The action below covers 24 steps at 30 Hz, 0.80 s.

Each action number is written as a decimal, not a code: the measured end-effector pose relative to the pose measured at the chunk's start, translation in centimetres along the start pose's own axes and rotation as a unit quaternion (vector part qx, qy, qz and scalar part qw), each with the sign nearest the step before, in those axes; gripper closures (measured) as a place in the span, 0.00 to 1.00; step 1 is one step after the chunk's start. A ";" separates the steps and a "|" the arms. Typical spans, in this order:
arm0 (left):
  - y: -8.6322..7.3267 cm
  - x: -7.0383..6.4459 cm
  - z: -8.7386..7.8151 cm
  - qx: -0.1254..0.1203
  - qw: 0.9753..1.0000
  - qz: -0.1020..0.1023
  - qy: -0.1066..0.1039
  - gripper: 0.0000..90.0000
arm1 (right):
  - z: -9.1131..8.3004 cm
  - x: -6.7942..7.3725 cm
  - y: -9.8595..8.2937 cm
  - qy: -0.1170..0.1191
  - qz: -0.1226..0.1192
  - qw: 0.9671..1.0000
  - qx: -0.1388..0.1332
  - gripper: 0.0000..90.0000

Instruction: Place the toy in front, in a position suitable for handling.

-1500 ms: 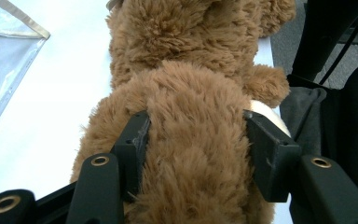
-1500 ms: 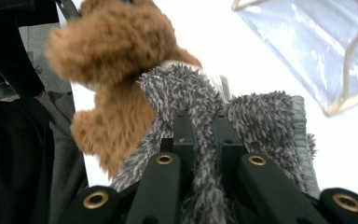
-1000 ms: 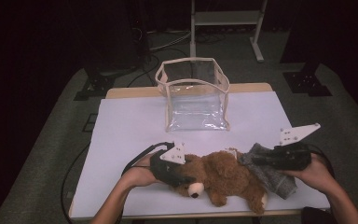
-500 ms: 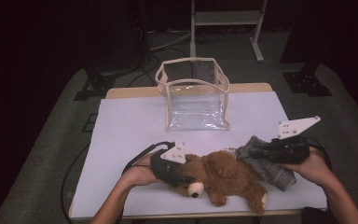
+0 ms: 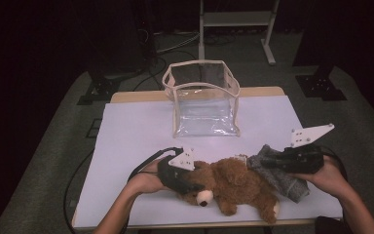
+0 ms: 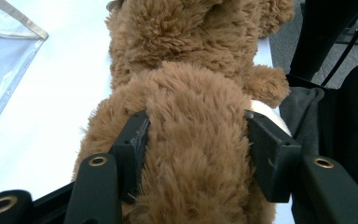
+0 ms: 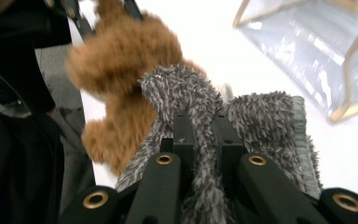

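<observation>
A brown teddy bear (image 5: 233,185) lies on the white table (image 5: 136,131) near its front edge. My left gripper (image 5: 177,178) is shut on the bear's head (image 6: 191,140), with the fur squeezed between its two jaws. To the right, my right gripper (image 5: 272,163) is shut on a fold of a grey fuzzy cloth (image 5: 282,180), which lies against the bear's far end. In the right gripper view the grey cloth (image 7: 200,107) bunches up between the jaws, and the teddy bear (image 7: 121,60) lies just beyond.
A clear plastic bag with beige trim (image 5: 204,100) stands open at the back middle of the table. Its corner is in the left gripper view (image 6: 9,51) and the right gripper view (image 7: 317,46). A metal stand (image 5: 233,19) is on the floor behind.
My right gripper has drawn the grey cloth slightly right and up, away from the bear. The left gripper has stayed on the bear's head.
</observation>
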<state>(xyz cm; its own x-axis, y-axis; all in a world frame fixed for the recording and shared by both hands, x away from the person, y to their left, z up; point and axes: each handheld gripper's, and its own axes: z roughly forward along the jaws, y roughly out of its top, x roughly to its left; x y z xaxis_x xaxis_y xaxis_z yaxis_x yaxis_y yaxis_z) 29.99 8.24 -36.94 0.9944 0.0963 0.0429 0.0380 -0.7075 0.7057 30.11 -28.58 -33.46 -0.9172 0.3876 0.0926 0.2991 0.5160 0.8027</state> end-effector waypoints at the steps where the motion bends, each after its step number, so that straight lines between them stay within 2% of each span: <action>1: 0.0 0.0 0.0 -0.001 1.000 -0.001 -0.001 0.50 | -0.1 0.0 0.4 0.000 -0.005 1.000 -0.003 0.91; 3: 0.0 0.1 0.0 -0.001 1.000 0.000 0.000 0.50 | 0.0 0.2 1.8 0.003 -0.020 1.000 -0.012 0.91; 8: 0.0 0.1 0.0 -0.002 1.000 0.000 -0.001 0.50 | 1.1 1.1 5.3 0.017 -0.063 0.998 -0.015 0.91; 10: 0.0 0.0 0.0 -0.001 1.000 0.000 0.000 0.49 | 2.5 2.1 7.8 0.036 -0.092 0.995 -0.004 0.91; 12: 0.1 0.0 0.1 0.000 1.000 0.001 0.002 0.49 | 2.9 2.4 8.2 0.041 -0.097 0.994 0.001 0.91; 14: 0.1 0.0 0.1 -0.001 1.000 0.001 0.003 0.49 | 4.5 3.1 9.1 0.053 -0.110 0.992 0.019 0.91; 17: -0.1 0.0 0.0 -0.005 1.000 0.000 0.004 0.49 | 6.8 3.4 8.9 0.066 -0.116 0.990 0.051 0.91; 20: -0.3 0.0 0.0 -0.011 1.000 -0.003 0.008 0.49 | 8.3 3.0 7.3 0.066 -0.104 0.989 0.083 0.91; 21: -0.3 0.1 0.0 -0.014 1.000 -0.006 0.009 0.48 | 8.5 2.8 6.6 0.067 -0.096 0.990 0.082 0.91; 22: -0.3 0.1 0.0 -0.015 1.000 -0.005 0.009 0.47 | 8.1 1.9 5.3 0.077 -0.066 0.993 0.060 0.91; 24: -0.3 0.2 -0.1 -0.018 1.000 -0.006 0.013 0.46 | 7.9 1.8 4.9 0.073 -0.062 0.994 0.059 0.91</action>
<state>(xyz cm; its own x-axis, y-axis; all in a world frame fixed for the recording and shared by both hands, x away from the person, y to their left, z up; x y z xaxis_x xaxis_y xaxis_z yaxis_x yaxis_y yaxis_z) 30.18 8.50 -37.08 0.9911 0.1227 0.0523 0.0457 -0.6807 0.7311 32.03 -19.29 -33.98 -0.9747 0.2053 0.0888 0.2026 0.6421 0.7393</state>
